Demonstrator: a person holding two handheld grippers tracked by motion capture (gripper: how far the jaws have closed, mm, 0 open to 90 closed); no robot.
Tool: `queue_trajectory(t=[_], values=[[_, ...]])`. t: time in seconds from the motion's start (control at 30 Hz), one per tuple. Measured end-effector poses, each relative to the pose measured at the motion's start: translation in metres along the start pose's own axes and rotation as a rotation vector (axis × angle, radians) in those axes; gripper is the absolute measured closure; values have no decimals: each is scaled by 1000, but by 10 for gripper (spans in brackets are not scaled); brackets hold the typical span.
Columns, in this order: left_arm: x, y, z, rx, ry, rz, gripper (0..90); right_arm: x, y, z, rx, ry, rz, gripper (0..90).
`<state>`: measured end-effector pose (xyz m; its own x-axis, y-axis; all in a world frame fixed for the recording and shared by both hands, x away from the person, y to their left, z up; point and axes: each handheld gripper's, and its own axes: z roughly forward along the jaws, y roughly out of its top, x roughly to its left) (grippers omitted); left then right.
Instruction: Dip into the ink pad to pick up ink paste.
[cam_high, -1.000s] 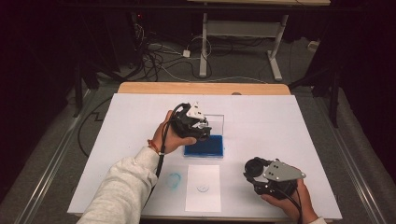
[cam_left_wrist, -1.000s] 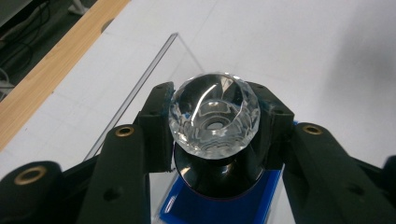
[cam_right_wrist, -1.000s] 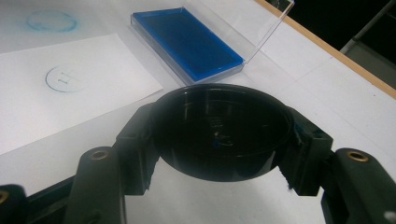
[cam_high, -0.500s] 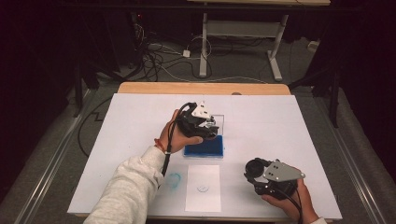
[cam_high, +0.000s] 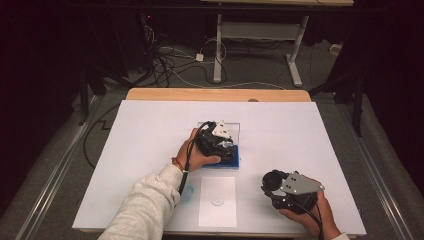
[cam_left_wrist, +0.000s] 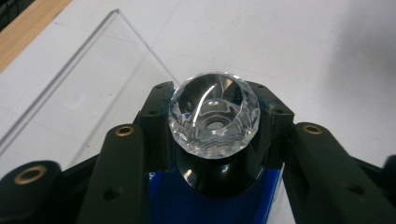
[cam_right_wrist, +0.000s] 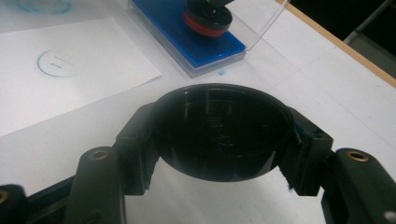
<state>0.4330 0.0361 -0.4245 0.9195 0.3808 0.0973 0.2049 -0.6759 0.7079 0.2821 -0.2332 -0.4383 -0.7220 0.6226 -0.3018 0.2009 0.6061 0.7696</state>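
My left gripper (cam_high: 220, 146) is shut on a stamp with a faceted clear knob (cam_left_wrist: 214, 120) and a black body. The stamp's red-ringed base (cam_right_wrist: 208, 18) rests on the blue ink pad (cam_high: 236, 161), which lies in a clear case with its lid (cam_left_wrist: 93, 88) open behind it. At the front right of the table, my right gripper (cam_high: 274, 184) is shut on a round black cap (cam_right_wrist: 219, 130) held just above the table. A white sheet of paper (cam_high: 217, 200) with a blue circular stamp mark (cam_right_wrist: 55, 63) lies in front of the pad.
A large white sheet (cam_high: 150, 130) covers the wooden table, whose far edge (cam_high: 215, 95) is bare. A faint blue smudge (cam_high: 187, 195) marks the sheet left of the paper. Beyond the table are cables (cam_high: 170, 65) and a desk frame (cam_high: 260, 35) on the floor.
My left gripper has come down and a little to the right with the stamp, onto the blue ink pad. The right gripper with the black cap has stayed put.
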Motion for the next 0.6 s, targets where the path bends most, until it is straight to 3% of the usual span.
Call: queue_trajectory(t=[0.33,0.47,0.6], values=[[4,-13,6,0,-31,-20,546,-1,-2,2,18,-13,-4,384],[2,-9,4,50,-21,8,547,-2,-3,2,19,-17,-2,384],[1,-5,3,89,-19,-8,546,-1,-3,3,26,-22,-3,384]])
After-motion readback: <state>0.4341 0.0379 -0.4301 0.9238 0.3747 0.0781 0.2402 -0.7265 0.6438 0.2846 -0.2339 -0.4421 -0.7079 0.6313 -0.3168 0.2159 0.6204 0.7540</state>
